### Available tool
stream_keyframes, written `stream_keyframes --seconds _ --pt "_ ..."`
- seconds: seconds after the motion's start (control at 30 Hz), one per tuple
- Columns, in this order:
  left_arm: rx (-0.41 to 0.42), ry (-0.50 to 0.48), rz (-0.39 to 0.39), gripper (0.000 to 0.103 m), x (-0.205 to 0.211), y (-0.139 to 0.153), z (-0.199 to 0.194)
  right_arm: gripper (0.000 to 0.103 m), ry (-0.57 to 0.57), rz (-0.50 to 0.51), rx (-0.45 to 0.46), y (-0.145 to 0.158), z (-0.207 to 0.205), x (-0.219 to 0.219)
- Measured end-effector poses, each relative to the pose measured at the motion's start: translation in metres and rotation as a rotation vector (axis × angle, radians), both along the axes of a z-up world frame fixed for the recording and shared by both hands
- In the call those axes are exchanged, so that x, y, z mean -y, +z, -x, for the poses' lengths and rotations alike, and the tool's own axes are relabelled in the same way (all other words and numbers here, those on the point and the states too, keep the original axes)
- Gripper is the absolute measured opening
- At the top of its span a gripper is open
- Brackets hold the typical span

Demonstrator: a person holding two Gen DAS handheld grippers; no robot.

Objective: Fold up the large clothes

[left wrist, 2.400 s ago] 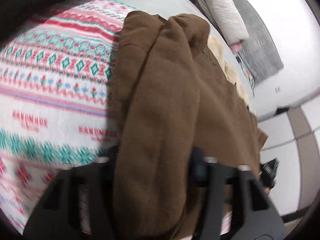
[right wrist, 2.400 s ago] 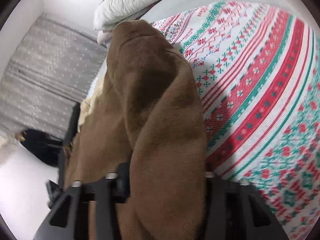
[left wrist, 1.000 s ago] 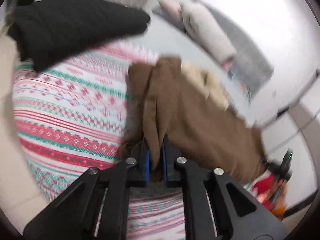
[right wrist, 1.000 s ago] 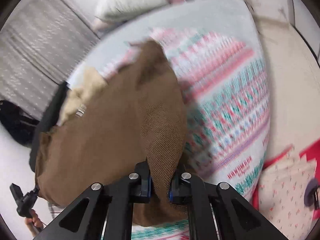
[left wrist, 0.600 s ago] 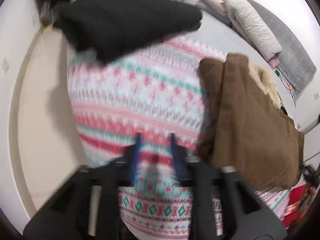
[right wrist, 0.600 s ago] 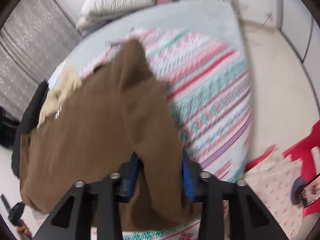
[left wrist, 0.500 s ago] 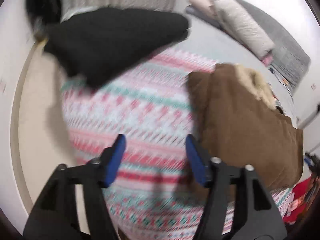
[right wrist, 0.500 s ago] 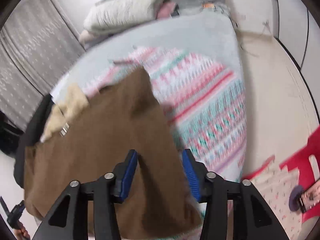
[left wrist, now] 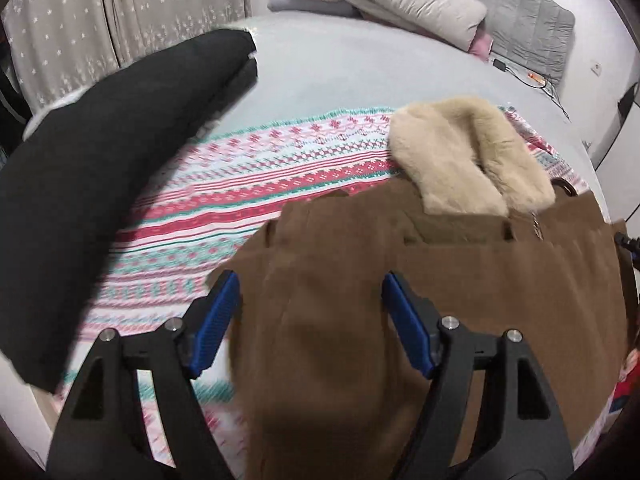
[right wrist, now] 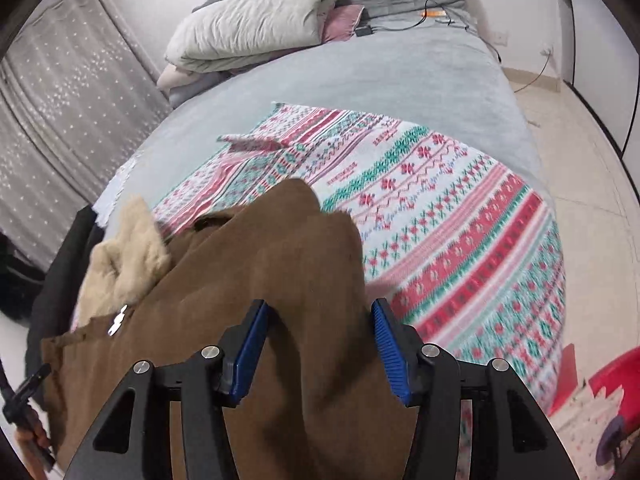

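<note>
A large brown coat [left wrist: 460,276] with a cream fur collar [left wrist: 468,160] lies folded on a red, green and white patterned blanket [left wrist: 248,188] on the bed. My left gripper [left wrist: 308,304] is open and hangs above the coat's left part, with nothing between its blue pads. In the right wrist view the coat [right wrist: 240,300] and its collar [right wrist: 128,256] lie at lower left on the blanket [right wrist: 460,216]. My right gripper [right wrist: 320,328] is open above the coat's right edge.
A folded black garment [left wrist: 100,168] lies on the bed left of the blanket. Folded grey bedding [right wrist: 256,28] and a pink item sit by the grey headboard [left wrist: 532,28]. Curtains [right wrist: 64,100] hang behind. Tiled floor [right wrist: 592,160] and red items [right wrist: 616,372] lie right of the bed.
Both grippers held folds of the brown coat a second ago. They have let go, opened wide and pulled back above the coat, which now lies on the blanket.
</note>
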State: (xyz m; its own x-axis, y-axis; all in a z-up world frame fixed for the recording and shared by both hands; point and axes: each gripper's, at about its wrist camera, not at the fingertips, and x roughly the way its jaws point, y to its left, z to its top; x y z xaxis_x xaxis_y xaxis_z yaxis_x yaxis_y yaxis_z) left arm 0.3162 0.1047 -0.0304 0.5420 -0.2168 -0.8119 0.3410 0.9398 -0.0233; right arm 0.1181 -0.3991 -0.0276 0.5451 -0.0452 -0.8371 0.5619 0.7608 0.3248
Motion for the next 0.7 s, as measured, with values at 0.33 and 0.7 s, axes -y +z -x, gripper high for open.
stream_keyframes --seconds 0.33,0.7 --pt "0.268 0.096 0.243 0.013 -0.011 0.066 0.041 0.011 -0.002 0.202 0.167 0.038 -0.01 -0.019" --pt "0.478 0.242 0.224 0.013 -0.014 0.109 -0.01 0.011 -0.029 0.509 0.363 0.142 -0.089 -0.056"
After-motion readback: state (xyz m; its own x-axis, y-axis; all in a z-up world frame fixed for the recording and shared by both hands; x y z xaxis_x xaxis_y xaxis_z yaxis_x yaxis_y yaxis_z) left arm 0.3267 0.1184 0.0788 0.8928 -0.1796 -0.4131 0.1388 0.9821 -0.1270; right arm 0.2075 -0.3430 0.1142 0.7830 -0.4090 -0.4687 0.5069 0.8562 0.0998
